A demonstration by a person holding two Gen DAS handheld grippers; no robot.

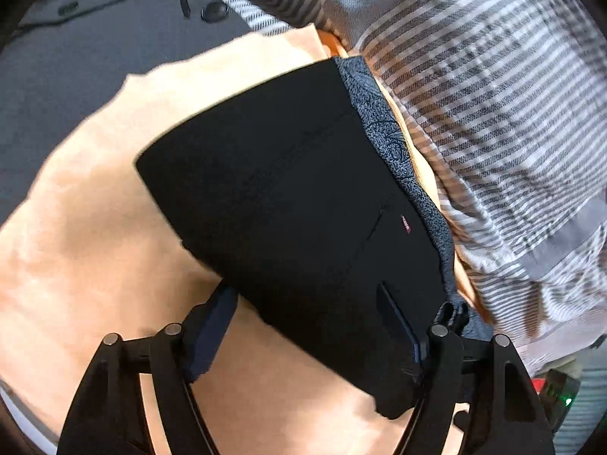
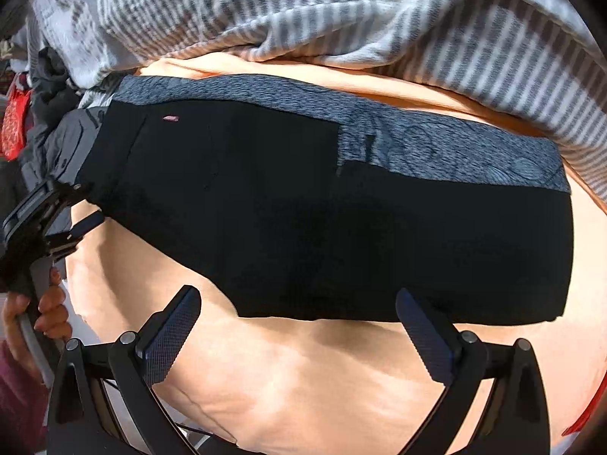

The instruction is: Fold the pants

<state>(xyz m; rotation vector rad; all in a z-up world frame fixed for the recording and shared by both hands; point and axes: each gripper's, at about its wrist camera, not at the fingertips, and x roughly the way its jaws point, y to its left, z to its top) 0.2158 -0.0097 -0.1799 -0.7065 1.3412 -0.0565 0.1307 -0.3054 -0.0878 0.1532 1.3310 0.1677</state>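
The black pants (image 1: 288, 189) lie folded into a long slab on a peach sheet (image 1: 95, 246), with a grey patterned band (image 2: 436, 148) along their far edge and a small red tag (image 1: 406, 223). My left gripper (image 1: 305, 290) stands open over the pants' near end; one fingertip (image 1: 390, 303) lies over the black cloth and the other (image 1: 216, 314) sits beside its edge on the sheet. In the right wrist view the left gripper (image 2: 81, 206) is at the pants' left end, held by a hand (image 2: 49, 303). My right gripper (image 2: 299, 322) is open at the pants' near long edge, holding nothing.
A grey-and-white striped blanket (image 2: 303, 19) is bunched along the far side of the pants. A dark grey garment with a button (image 1: 214, 11) lies at the upper left. Red items (image 2: 15, 129) and dark clothes pile at the left. A device with a green light (image 1: 567, 402) sits low right.
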